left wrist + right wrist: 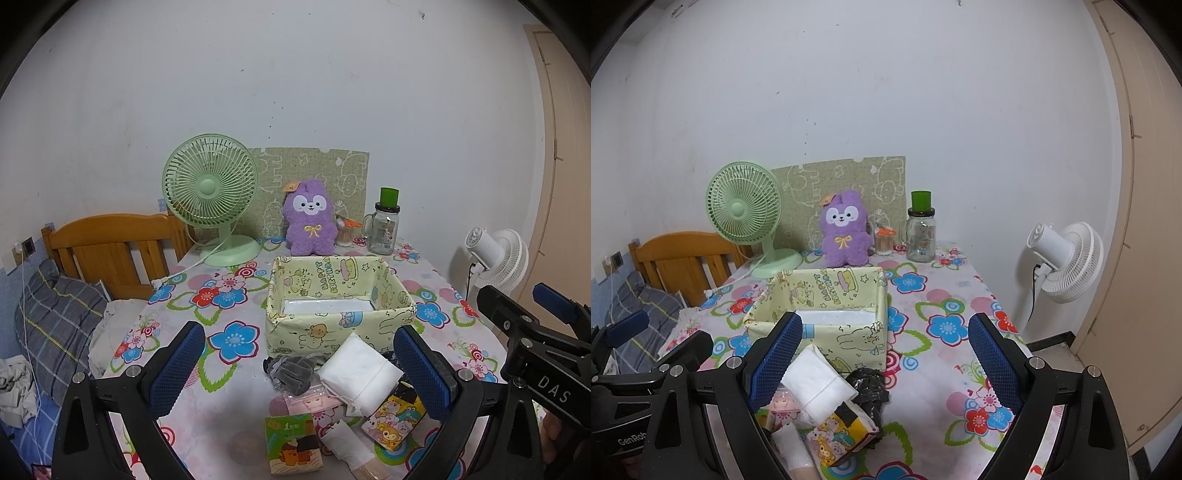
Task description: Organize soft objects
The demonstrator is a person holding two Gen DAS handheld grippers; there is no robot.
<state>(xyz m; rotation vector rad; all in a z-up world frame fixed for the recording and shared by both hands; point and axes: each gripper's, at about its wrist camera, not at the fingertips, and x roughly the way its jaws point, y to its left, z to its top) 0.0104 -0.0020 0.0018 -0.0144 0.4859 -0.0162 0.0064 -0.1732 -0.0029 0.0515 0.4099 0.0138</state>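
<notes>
A yellow cartoon-print box (314, 328) (849, 332) stands open on the flowered table, with a white liner at its bottom. In front of it lies a heap of soft things: a white folded pouch (360, 373) (816, 382), a grey velvet bag (291, 371), a black crumpled bag (868, 387), a cartoon tissue pack (393, 421) (842, 435), a green tissue pack (293, 443), a pink zip bag (312, 400) and a rolled white cloth (347, 445) (792, 448). My left gripper (299, 365) is open above the heap. My right gripper (886, 362) is open, to the right of it.
At the back of the table (207, 413) stand a green desk fan (210, 199), a purple plush toy (312, 218), a cotton-swab jar (345, 234) and a glass mug jar (382, 230). A white floor fan (1067, 258) stands right of the table. A wooden bed headboard (110, 247) lies left.
</notes>
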